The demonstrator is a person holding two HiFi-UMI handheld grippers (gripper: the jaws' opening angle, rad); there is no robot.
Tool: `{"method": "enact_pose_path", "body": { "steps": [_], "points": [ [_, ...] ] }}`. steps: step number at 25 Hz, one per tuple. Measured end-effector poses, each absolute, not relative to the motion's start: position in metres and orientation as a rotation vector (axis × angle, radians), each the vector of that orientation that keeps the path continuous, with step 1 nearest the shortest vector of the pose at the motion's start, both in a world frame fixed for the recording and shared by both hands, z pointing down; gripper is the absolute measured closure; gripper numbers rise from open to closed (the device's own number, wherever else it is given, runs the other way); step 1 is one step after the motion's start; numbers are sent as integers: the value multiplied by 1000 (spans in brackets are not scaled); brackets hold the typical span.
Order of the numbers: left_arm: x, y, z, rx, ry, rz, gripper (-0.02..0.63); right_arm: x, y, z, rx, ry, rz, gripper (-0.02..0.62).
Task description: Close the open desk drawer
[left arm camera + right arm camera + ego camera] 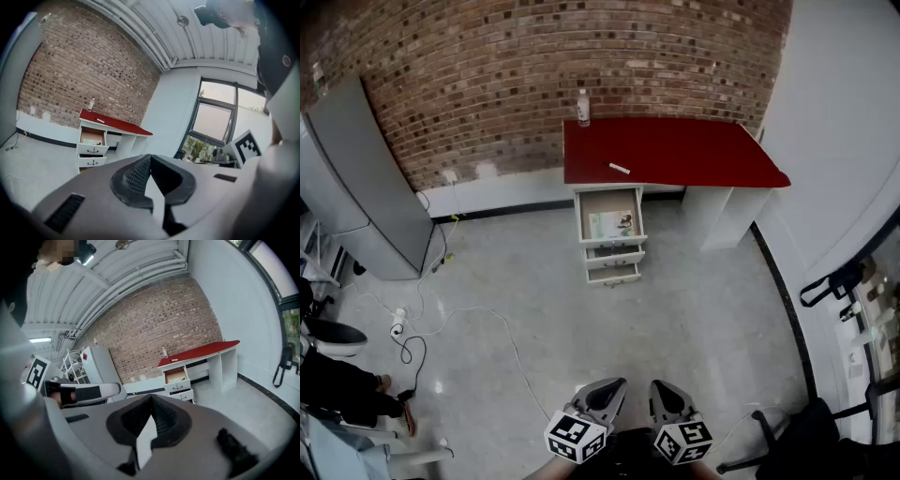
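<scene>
A white desk with a red top (675, 150) stands against the brick wall, far across the floor. Its top drawer (611, 217) is pulled out, with papers and small items inside; two drawers below it (614, 264) also stand slightly out. The open drawer also shows in the left gripper view (91, 137) and the right gripper view (176, 376). My left gripper (617, 382) (150, 159) and right gripper (658, 384) (151, 397) sit side by side at the bottom of the head view, far from the desk. Both are shut and hold nothing.
A bottle (583, 108) and a white marker (620, 169) lie on the desk top. A tall grey cabinet (356, 178) stands at the left, with cables (412, 328) trailing over the floor. A person's feet (384, 398) are at the lower left, black furniture (825, 431) at the lower right.
</scene>
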State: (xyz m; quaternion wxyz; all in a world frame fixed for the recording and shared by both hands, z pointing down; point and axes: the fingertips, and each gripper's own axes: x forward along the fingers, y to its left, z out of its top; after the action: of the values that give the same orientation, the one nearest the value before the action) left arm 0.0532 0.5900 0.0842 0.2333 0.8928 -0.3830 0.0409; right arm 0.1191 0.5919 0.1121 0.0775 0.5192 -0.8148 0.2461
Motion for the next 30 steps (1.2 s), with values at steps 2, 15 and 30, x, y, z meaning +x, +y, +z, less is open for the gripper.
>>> {"method": "enact_pose_path", "body": {
  "steps": [2, 15, 30],
  "points": [
    [41, 589, 86, 2446, -1060, 106, 597, 104, 594, 113, 1567, -2454, 748, 583],
    [-5, 570, 83, 2483, -1008, 94, 597, 48, 580, 114, 1663, -2440, 803, 583],
    [-26, 559, 88, 2470, -981, 105, 597, 44, 568, 104, 1827, -2417, 730, 583]
  ]
}}
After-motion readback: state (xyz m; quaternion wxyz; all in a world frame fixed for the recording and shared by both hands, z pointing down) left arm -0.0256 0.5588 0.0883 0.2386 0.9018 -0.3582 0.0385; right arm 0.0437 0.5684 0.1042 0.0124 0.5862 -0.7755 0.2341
